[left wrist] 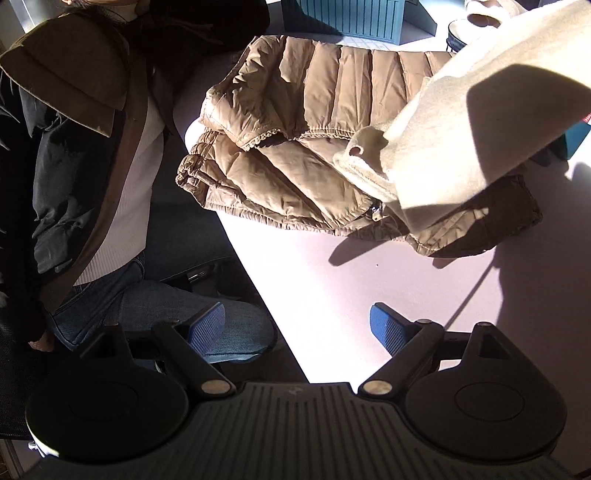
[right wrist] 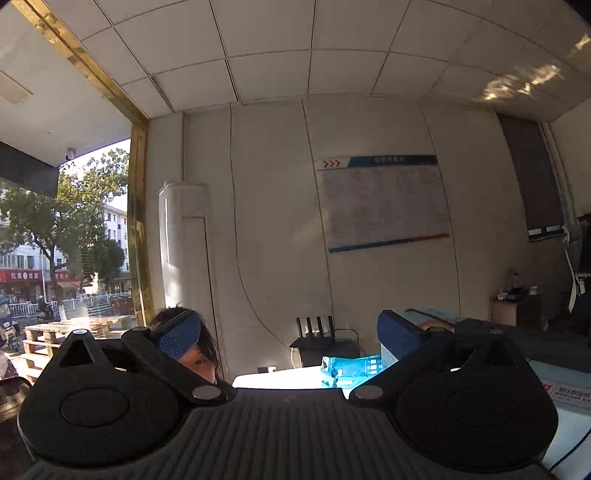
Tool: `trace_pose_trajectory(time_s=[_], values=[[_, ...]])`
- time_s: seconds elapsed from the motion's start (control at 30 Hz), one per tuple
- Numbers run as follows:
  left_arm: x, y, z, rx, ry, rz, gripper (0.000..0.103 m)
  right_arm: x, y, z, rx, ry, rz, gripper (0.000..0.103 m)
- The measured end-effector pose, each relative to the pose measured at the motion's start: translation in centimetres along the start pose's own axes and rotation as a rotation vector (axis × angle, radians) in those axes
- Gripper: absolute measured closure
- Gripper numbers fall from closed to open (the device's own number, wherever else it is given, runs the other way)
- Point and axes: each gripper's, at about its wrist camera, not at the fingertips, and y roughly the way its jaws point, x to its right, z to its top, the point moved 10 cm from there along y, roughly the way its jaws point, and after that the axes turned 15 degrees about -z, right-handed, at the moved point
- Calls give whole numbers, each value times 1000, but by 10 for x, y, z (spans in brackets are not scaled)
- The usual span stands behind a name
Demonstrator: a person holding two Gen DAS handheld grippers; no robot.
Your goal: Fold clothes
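A tan quilted puffer jacket [left wrist: 295,122] lies folded on the pale table [left wrist: 351,295], its hem toward me. A cream sleeve [left wrist: 461,122] of a person reaches over the jacket's right side. My left gripper [left wrist: 299,325] hovers above the table's near edge, well short of the jacket, open with nothing between its blue pads [left wrist: 207,325]. My right gripper [right wrist: 288,339] is tilted up toward the wall and ceiling, open and empty. No clothing shows in the right wrist view.
A seated person in a dark coat and jeans [left wrist: 92,184] is left of the table. A teal slatted box [left wrist: 351,18] and a round bowl [left wrist: 458,33] stand behind the jacket. A router [right wrist: 317,332], blue packet [right wrist: 351,369] and white floor unit [right wrist: 184,258] show ahead.
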Motion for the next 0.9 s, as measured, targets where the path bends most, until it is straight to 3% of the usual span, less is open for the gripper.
trace_pose_trajectory(time_s=[0.07,0.2,0.3,0.43,0.53,0.63,0.83,0.9], values=[[21,-1,4,13,46,-26,18,6,-31,53,103,-13,-27,0],[67,-4,6,30,144,-84,18,27,-80,130,221,-68,-125,0],[93,-3,4,29,200,-121,18,46,-107,162,257,-151,-224,0],[128,-4,-1,25,264,-169,18,83,-114,185,238,-245,-351,0],[152,-3,-5,20,307,-201,18,127,-170,189,210,-307,-430,0],[173,-6,-12,17,364,-224,18,141,-200,181,210,-319,-495,0],[187,-1,-22,-12,394,-240,18,156,-243,188,362,-313,-534,0],[191,-1,-23,-8,397,-246,18,168,-254,186,349,-282,-558,0]])
